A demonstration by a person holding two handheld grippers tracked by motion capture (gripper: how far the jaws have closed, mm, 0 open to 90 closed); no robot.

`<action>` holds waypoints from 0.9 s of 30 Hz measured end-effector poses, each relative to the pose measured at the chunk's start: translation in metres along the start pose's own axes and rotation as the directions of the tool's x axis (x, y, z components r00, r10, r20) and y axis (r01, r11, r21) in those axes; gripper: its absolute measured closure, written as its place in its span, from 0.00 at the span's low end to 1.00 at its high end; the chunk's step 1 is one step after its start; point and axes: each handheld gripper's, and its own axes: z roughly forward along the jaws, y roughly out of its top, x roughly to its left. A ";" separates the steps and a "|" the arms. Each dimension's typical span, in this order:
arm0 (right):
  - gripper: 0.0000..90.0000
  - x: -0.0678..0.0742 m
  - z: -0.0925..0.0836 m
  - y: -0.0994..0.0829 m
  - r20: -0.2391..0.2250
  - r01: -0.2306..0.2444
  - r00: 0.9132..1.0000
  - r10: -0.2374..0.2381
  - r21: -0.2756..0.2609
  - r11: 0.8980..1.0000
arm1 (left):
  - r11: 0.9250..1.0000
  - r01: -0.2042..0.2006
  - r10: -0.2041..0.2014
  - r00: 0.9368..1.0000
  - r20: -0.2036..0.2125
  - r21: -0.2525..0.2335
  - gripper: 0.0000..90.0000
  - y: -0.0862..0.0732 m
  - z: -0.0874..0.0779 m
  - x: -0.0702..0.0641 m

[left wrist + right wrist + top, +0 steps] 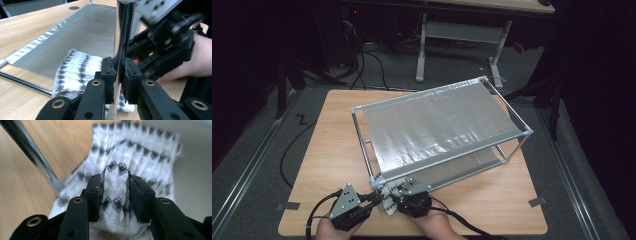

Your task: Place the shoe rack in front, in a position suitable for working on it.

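The white knitted cloth with black zigzag bands (135, 155) lies crumpled on the wooden counter (327, 150) at the near corner of the silver metal-framed rack with grey fabric shelves (437, 125), low in the high view. The right gripper (115, 195) is clamped on a bunched fold of it; the left gripper (117, 75) is clamped on the rack's chrome corner post (122, 37). To do this well, steady the rack and draw the cloth gently clear of the post. Bunched as it is, its long axis cannot be told.
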 end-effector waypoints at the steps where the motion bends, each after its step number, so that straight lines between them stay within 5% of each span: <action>1: 0.70 0.000 0.001 0.000 0.004 -0.011 1.000 0.011 0.011 1.000 | 1.000 -0.001 0.001 1.000 -0.001 0.001 0.90 0.000 0.000 0.000; 6: 0.71 -0.005 0.000 0.000 0.039 0.001 0.999 -0.001 0.021 1.000 | 1.000 -0.005 0.005 1.000 -0.003 0.005 0.90 0.001 0.000 0.000; 7: 0.71 -0.007 -0.002 -0.001 0.045 -0.033 0.998 0.031 0.041 0.999 | 1.000 -0.005 0.005 1.000 -0.003 0.005 0.90 0.001 0.000 0.000; 14: 0.70 -0.035 -0.015 -0.011 0.096 -0.064 0.994 0.059 0.050 0.997 | 1.000 0.001 -0.001 1.000 0.001 0.005 0.90 0.001 0.000 0.000; 16: 0.69 -0.044 -0.018 -0.013 0.103 -0.006 0.995 0.002 0.036 0.999 | 1.000 -0.001 0.001 1.000 0.004 0.003 0.90 0.001 0.001 -0.001; 17: 0.69 -0.044 -0.022 -0.015 0.120 -0.033 0.992 0.026 0.054 0.998 | 1.000 -0.002 0.002 1.000 0.005 0.004 0.90 0.001 0.001 -0.001; 18: 0.69 -0.048 -0.024 -0.017 0.124 -0.008 0.992 0.003 0.044 0.999 | 1.000 -0.003 0.003 1.000 0.004 0.004 0.90 0.001 0.001 -0.002; 21: 0.70 -0.060 -0.029 -0.023 0.132 -0.055 0.990 0.049 0.037 0.998 | 1.000 -0.006 0.006 1.000 0.002 0.004 0.90 0.001 0.001 -0.002; 22: 0.70 -0.065 -0.030 -0.025 0.141 -0.032 0.990 0.028 0.022 0.999 | 1.000 -0.007 0.007 1.000 0.001 0.004 0.90 0.001 0.001 -0.002; 25: 0.70 -0.075 -0.034 -0.028 0.173 -0.095 0.981 0.087 0.036 0.995 | 1.000 -0.004 0.004 1.000 0.001 0.003 0.90 0.001 0.001 -0.002; 27: 0.70 -0.081 -0.035 -0.030 0.192 -0.078 0.979 0.071 0.026 0.997 | 1.000 -0.001 0.001 1.000 0.002 0.002 0.90 0.001 0.001 -0.002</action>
